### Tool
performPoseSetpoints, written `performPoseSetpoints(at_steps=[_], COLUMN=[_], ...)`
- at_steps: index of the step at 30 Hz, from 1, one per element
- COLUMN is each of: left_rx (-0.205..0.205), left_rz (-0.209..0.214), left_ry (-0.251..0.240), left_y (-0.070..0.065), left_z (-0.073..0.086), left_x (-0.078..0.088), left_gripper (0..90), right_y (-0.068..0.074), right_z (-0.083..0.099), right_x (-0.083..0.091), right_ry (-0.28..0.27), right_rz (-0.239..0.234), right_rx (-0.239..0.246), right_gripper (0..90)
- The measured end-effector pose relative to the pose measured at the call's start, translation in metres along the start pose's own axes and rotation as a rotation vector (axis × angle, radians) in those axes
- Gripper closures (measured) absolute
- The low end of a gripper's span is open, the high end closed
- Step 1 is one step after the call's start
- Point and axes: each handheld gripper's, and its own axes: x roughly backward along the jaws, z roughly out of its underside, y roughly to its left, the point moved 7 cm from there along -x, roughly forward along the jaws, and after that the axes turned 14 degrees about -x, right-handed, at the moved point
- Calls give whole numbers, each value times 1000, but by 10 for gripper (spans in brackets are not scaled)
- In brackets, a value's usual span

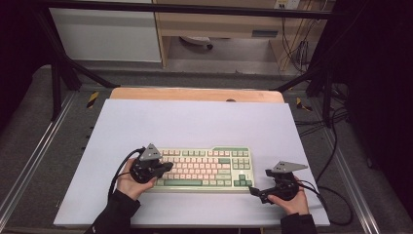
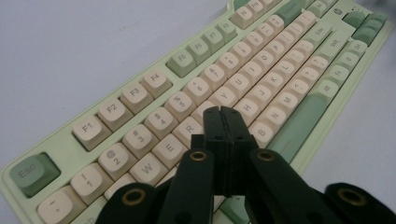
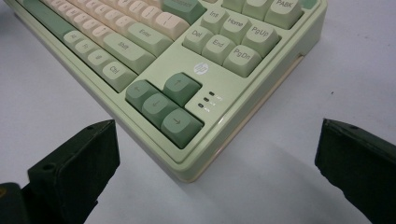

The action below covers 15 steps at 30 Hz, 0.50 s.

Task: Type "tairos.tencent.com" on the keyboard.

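Note:
A pale green keyboard [image 1: 204, 168] with cream and green keys lies on the white mat, toward the front. My left gripper [image 1: 168, 167] hovers over the keyboard's left half. In the left gripper view its jaws [image 2: 223, 112] are pressed together with nothing between them, tips just above the letter keys near G and T [image 2: 261, 70]. My right gripper [image 1: 259, 181] sits at the keyboard's front right corner. In the right gripper view it [image 3: 217, 135] stands wide open, its jaws flanking the corner by the arrow keys [image 3: 161, 105] without touching it.
The white mat [image 1: 195, 122] covers most of a wooden table [image 1: 195, 94], with bare mat behind and beside the keyboard. Black frame legs [image 1: 58, 73] stand at the back corners. Cables [image 1: 336, 161] trail off the right edge.

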Motion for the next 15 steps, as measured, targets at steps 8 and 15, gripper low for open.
performPoseSetpoints(at_steps=[8, 15], left_rx=[-7, -5], left_rz=[-5, -21], left_ry=[9, 26], left_y=[-2, 0], left_z=[-9, -9], left_x=[-15, -27], left_gripper=[899, 899], right_y=[0, 0], right_z=[0, 0], right_x=[0, -1], right_ry=[1, 2], right_rz=[-2, -1], right_rx=[-4, -2], right_gripper=[5, 5])
